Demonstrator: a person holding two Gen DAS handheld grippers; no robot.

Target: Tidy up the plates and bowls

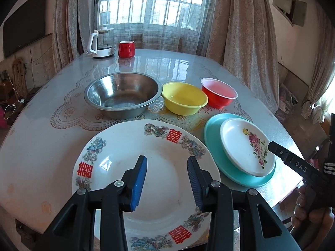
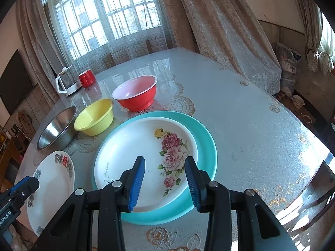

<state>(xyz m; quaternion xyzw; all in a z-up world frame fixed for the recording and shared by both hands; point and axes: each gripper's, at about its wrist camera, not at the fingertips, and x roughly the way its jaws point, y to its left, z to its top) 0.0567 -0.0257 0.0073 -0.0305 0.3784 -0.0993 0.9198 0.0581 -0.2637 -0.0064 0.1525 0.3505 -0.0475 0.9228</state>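
A: Left gripper [image 1: 166,163]: black plastic frame, 2 fingers [image 1: 139,183], blue ribbed pads, 4 round silver screws across the linkage. Triangular cut-outs in the outer arms.

B: Same build on right gripper [image 2: 164,163]: black frame, blue ribbed pads, 4 silver screws. Seen from the left wrist view, white "DAS" lettering on its black finger, small screw near the tip.

A: From the right wrist view, white "Robot.AI" text along the left gripper's side, blue edge on top.

B: Hand [image 1: 307,207] on the right grip. Dark striped cuff [image 1: 328,167] above, pale bands.
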